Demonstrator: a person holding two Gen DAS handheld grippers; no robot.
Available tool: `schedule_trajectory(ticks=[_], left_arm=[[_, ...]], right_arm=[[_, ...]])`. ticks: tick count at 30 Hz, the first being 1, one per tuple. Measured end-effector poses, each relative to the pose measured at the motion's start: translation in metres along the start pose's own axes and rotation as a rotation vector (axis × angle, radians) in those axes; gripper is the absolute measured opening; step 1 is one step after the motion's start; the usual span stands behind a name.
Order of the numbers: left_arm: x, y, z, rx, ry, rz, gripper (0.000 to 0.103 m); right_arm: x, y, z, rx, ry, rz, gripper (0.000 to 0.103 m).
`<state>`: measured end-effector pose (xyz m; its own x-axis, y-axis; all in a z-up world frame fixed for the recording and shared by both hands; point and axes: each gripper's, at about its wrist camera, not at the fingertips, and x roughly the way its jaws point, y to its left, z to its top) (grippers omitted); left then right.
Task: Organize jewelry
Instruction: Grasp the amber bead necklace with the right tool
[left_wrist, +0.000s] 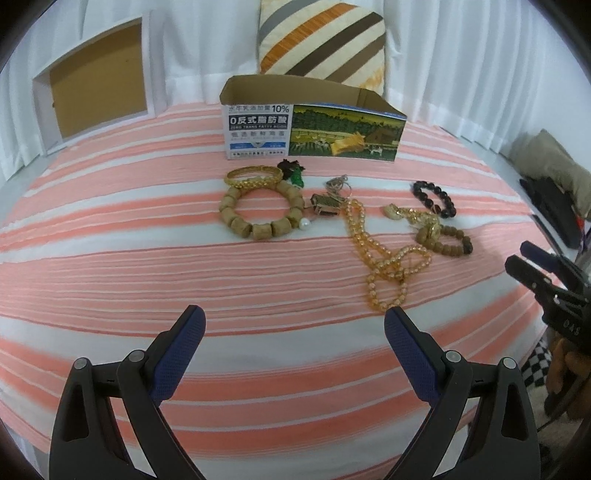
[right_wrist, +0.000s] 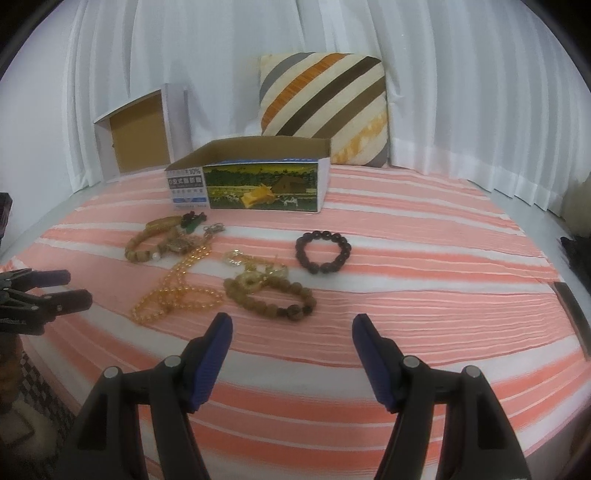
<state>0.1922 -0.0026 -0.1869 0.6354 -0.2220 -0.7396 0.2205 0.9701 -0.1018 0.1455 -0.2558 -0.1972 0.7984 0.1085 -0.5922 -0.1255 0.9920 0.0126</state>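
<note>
Jewelry lies on the pink-and-white striped cloth (left_wrist: 110, 266) in front of an open printed cardboard box (left_wrist: 314, 133) (right_wrist: 258, 184). A gold bangle (left_wrist: 253, 176) rests on a tan wooden-bead bracelet (left_wrist: 258, 210). An amber bead necklace (left_wrist: 384, 258) (right_wrist: 177, 291), a dark bead bracelet (left_wrist: 434, 197) (right_wrist: 323, 252), a brown bead bracelet (left_wrist: 443, 240) (right_wrist: 273, 299) and gold trinkets (left_wrist: 421, 218) lie to the right. My left gripper (left_wrist: 293, 325) is open and empty, short of the jewelry. My right gripper (right_wrist: 291, 328) is open and empty, just short of the brown bracelet.
A striped cushion (left_wrist: 321, 40) (right_wrist: 325, 107) leans on the white curtain behind the box. An open white box lid (left_wrist: 96, 85) (right_wrist: 136, 136) stands at the back left. The right gripper shows at the left view's right edge (left_wrist: 539, 280). Dark items lie off the cloth at right (left_wrist: 554, 206).
</note>
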Motion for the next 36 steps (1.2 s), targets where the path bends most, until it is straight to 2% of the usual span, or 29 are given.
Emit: schedule_trajectory(ticks=[4,10,13,16,19,23,28,29,31,32,36], left_arm=[[0.001,0.006,-0.001,-0.023,0.005,0.011,0.098],[0.002,0.022,-0.002,-0.064,0.004,0.032,0.098],[0.002,0.027,-0.002,-0.071,0.006,0.043,0.098],[0.001,0.032,-0.002,-0.08,0.004,0.049,0.098],[0.0,0.036,-0.001,-0.085,-0.001,0.062,0.098],[-0.001,0.043,-0.002,-0.099,-0.001,0.075,0.098],[-0.001,0.049,-0.003,-0.119,-0.001,0.083,0.098],[0.0,0.05,-0.003,-0.122,0.001,0.083,0.098],[0.002,0.05,-0.002,-0.126,0.006,0.082,0.098],[0.004,0.05,-0.002,-0.128,0.009,0.08,0.098],[0.008,0.05,-0.001,-0.137,0.022,0.071,0.098]], right_arm=[[0.003,0.011,0.0,-0.018,0.017,0.032,0.069],[0.013,0.043,0.009,-0.065,0.047,0.146,0.069],[0.031,0.059,0.019,-0.055,0.089,0.216,0.069],[0.05,0.072,0.029,-0.041,0.129,0.248,0.069],[0.071,0.089,0.039,-0.08,0.154,0.242,0.069],[0.102,0.105,0.041,-0.126,0.237,0.218,0.069],[0.099,0.116,0.036,-0.221,0.226,0.153,0.068],[0.096,0.116,0.034,-0.24,0.218,0.138,0.06],[0.09,0.112,0.027,-0.243,0.22,0.156,0.029],[0.086,0.108,0.024,-0.226,0.214,0.162,0.022],[0.071,0.093,0.014,-0.169,0.185,0.181,0.015]])
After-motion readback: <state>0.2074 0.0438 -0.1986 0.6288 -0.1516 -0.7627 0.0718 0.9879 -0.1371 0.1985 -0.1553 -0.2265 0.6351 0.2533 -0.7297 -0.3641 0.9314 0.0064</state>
